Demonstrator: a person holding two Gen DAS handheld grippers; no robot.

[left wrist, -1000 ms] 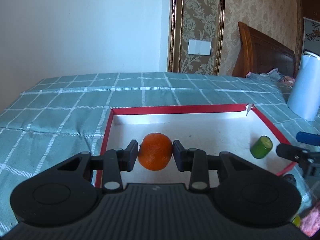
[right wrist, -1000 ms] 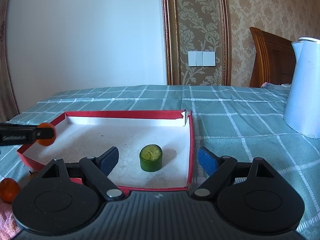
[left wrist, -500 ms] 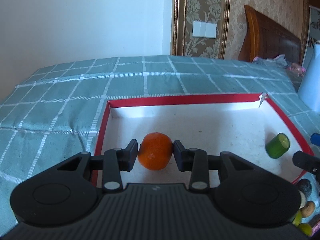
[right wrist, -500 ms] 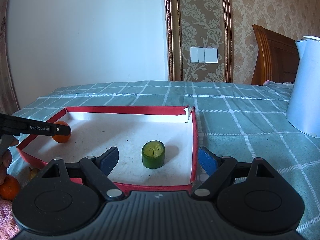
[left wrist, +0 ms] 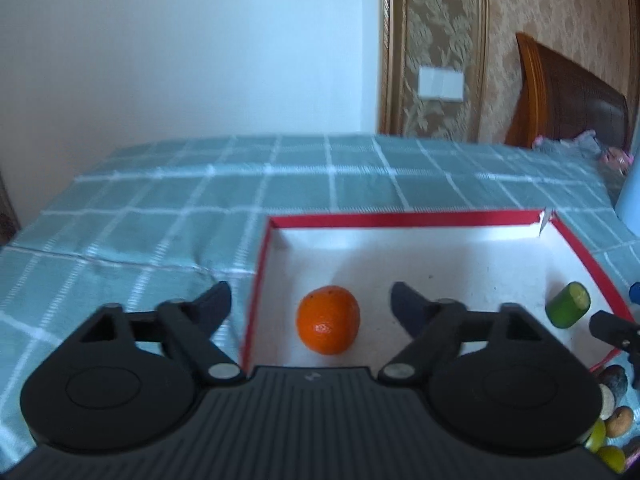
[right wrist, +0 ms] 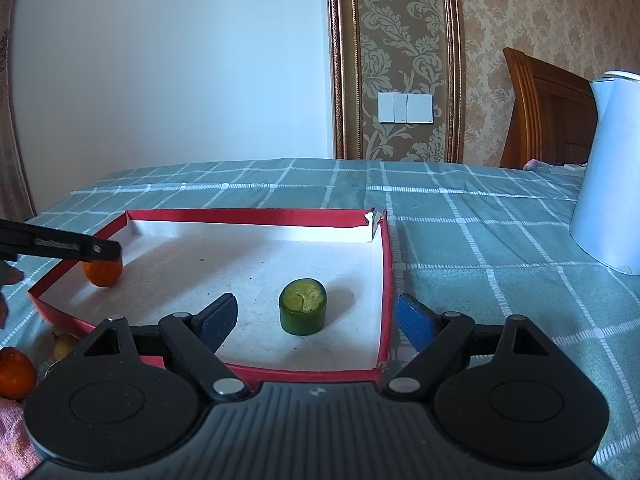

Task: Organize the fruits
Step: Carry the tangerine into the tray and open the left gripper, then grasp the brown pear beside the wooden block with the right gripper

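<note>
An orange mandarin [left wrist: 328,320] rests on the white floor of the red-rimmed box [left wrist: 400,219], near its left wall. My left gripper [left wrist: 311,294] straddles it with its jaws opening; neither pad touches the fruit. In the right wrist view the same mandarin [right wrist: 103,272] lies under a black left finger [right wrist: 80,246]. A green cut fruit piece [right wrist: 303,306] stands upright in the box near its right wall. My right gripper [right wrist: 316,304] is open around that piece, its blue pads apart from it and one outside the box wall.
The box sits on a green checked tablecloth [right wrist: 480,240]. A white kettle [right wrist: 608,184] stands at the right. Loose fruits lie outside the box's near edge: another mandarin [right wrist: 14,372] and several small brown, dark and yellow-green ones [left wrist: 612,412].
My left gripper's jaws have sprung apart and let go of the mandarin, which now sits on the box floor. The right gripper has stayed where it was.
</note>
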